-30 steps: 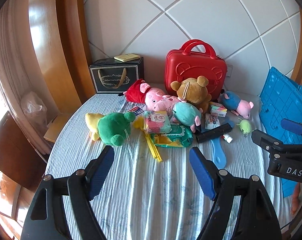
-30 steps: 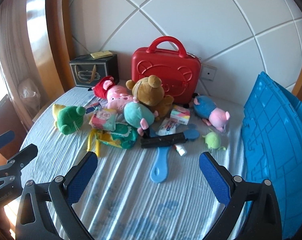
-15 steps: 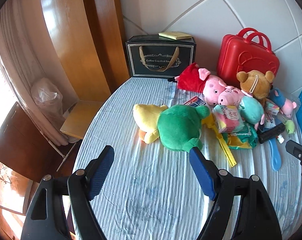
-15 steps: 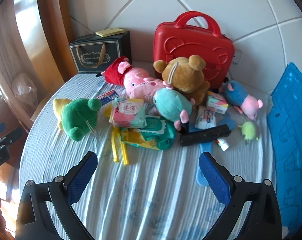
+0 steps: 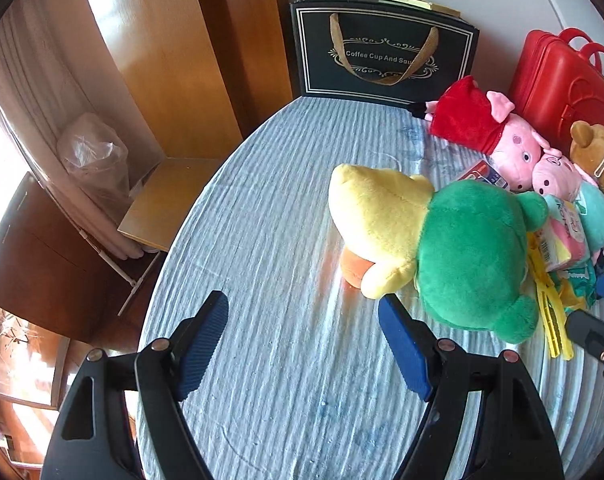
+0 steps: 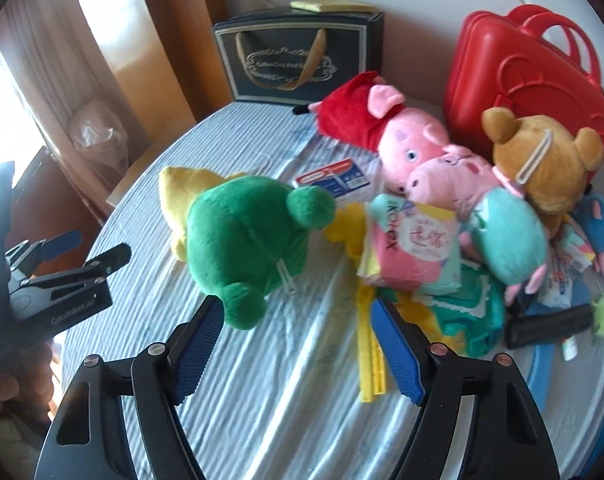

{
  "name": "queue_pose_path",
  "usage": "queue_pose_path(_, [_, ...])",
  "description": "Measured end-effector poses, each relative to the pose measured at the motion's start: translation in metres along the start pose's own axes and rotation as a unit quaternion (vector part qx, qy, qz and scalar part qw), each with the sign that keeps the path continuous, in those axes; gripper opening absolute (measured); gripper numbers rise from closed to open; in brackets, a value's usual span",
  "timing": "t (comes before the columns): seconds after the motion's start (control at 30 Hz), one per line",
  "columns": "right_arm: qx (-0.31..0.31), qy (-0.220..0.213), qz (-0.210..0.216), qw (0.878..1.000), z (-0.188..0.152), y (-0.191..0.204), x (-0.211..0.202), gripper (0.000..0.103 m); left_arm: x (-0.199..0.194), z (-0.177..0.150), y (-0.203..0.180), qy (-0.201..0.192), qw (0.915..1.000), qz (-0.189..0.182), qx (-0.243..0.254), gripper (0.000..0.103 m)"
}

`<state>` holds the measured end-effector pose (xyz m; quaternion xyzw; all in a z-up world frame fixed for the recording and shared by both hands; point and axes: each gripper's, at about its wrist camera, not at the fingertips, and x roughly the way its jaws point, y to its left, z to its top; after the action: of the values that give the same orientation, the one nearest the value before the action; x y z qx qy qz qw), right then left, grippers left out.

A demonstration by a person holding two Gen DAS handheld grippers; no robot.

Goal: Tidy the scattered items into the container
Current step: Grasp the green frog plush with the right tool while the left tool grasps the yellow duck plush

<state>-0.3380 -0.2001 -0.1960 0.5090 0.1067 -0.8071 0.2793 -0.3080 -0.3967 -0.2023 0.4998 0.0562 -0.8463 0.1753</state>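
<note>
A green and yellow plush (image 5: 462, 256) (image 6: 241, 240) lies on the striped blue cloth at the left end of the toy pile. My left gripper (image 5: 302, 312) stands open over bare cloth, its right fingertip just short of the plush's yellow foot. My right gripper (image 6: 295, 312) hovers at the plush's near side. Its jaws are closing, with a green foot just beyond the tips and nothing pressed between the pads. Each gripper shows in the other's view, the left gripper (image 6: 61, 276) at the left edge and the right gripper (image 5: 594, 332) at the right edge.
Behind the plush lie a pig plush in red (image 6: 382, 132), a brown bear (image 6: 542, 168), a teal plush (image 6: 506, 240), a tissue pack (image 6: 414, 248), yellow clips (image 6: 370, 360) and a black tube (image 6: 550, 324). A red case (image 6: 522, 80) and a black gift box (image 6: 302, 56) stand at the wall. The table edge drops off on the left.
Both grippers have come down and in toward the green plush, which now looms large in each view. The right gripper's fingers stand closer together than before. The blue crate has slid out of view.
</note>
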Motion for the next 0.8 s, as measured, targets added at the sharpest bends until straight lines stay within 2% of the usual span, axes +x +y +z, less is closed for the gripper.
queue_pose_path(0.07, [-0.010, 0.013, 0.006, 1.000, -0.002, 0.012, 0.016, 0.075, 0.011, -0.001, 0.001, 0.007, 0.9999, -0.010, 0.006, 0.077])
queue_pose_path(0.17, [-0.017, 0.034, 0.009, 0.999, -0.003, 0.020, 0.040, 0.061, 0.027, -0.005, -0.010, 0.018, 0.9990, -0.031, 0.027, 0.077])
queue_pose_path(0.23, [-0.022, 0.048, 0.008, 0.999, -0.002, 0.022, 0.055, 0.034, 0.035, -0.009, -0.019, 0.021, 0.9979, -0.042, 0.044, 0.077])
queue_pose_path(0.27, [-0.019, 0.053, 0.006, 0.998, -0.002, 0.020, 0.059, 0.031, 0.038, -0.010, -0.024, 0.022, 0.9974, -0.046, 0.052, 0.077])
queue_pose_path(0.47, [0.004, 0.052, -0.036, 0.998, 0.001, -0.017, 0.062, 0.030, 0.044, -0.013, -0.058, 0.021, 0.9906, -0.109, 0.080, 0.077])
queue_pose_path(0.57, [0.001, 0.055, -0.038, 0.998, 0.002, -0.026, 0.064, 0.030, 0.052, -0.016, -0.077, 0.030, 0.9892, -0.103, 0.100, 0.077])
queue_pose_path(0.67, [-0.010, 0.056, -0.034, 0.998, 0.001, -0.025, 0.068, 0.032, 0.060, -0.017, -0.082, 0.037, 0.9901, -0.095, 0.097, 0.077])
queue_pose_path(0.73, [-0.013, 0.050, -0.030, 0.998, 0.002, -0.027, 0.069, 0.038, 0.061, -0.018, -0.080, 0.032, 0.9900, -0.104, 0.089, 0.076])
queue_pose_path(0.8, [-0.019, 0.045, -0.027, 0.998, 0.003, -0.027, 0.071, 0.038, 0.060, -0.018, -0.080, 0.022, 0.9902, -0.105, 0.089, 0.068])
